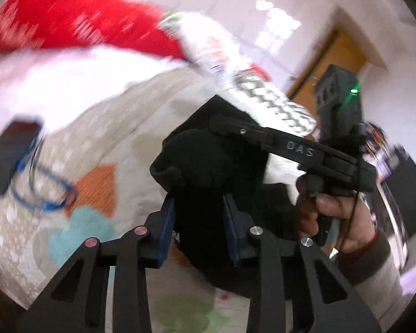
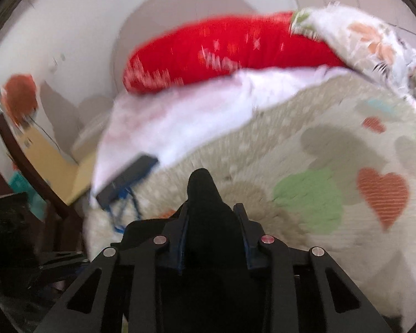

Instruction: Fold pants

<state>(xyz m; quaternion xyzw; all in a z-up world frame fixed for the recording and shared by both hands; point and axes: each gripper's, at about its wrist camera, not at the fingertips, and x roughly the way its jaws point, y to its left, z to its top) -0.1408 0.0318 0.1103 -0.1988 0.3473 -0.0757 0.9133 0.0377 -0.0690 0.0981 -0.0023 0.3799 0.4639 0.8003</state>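
Left wrist view: my left gripper pinches black pants between its fingers; right gripper likewise, lifting cloth clear of bed for folding.

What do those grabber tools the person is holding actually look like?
Both the left gripper and the right gripper have black angular linkage arms with cut-outs, silver and pinkish-red rivets, and blue-lined fingers. The right one's body reads "DAS", has a green light and a thin black cable. The hand wears a grey-cuffed sleeve.
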